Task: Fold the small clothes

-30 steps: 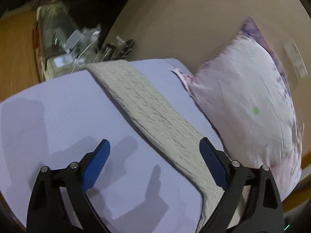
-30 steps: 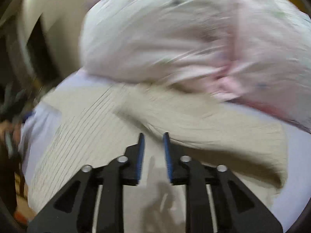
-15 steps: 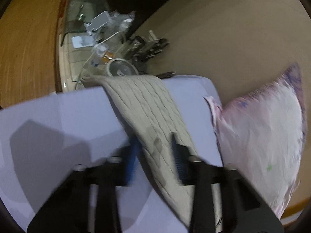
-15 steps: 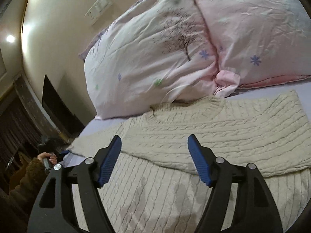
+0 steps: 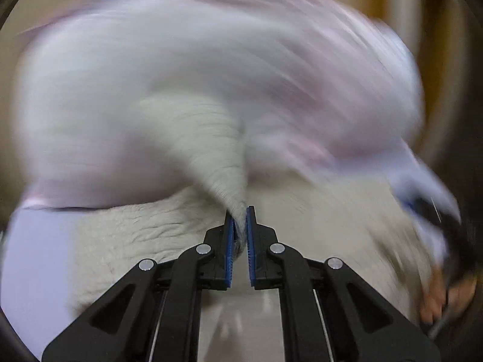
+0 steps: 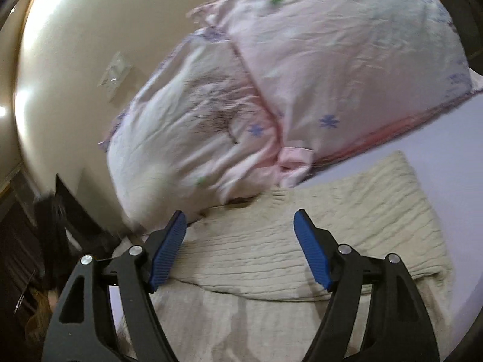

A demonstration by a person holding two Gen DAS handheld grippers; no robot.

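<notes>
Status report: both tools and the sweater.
Left tool shut on sweater sleeve, lifted. Right tool open above sweater. Pillows touch the collar edge.

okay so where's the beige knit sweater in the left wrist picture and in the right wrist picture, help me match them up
Left wrist: the beige knit sweater spreads blurred across the lower half, one part rising to the centre, pinched in the shut left claw.
Right wrist: the sweater fills the lower middle and right, one layer folded over another, beneath the open right claw.
Shared landmark: the pink floral pillows, behind the sweater in both views, smeared in the left one.
</notes>
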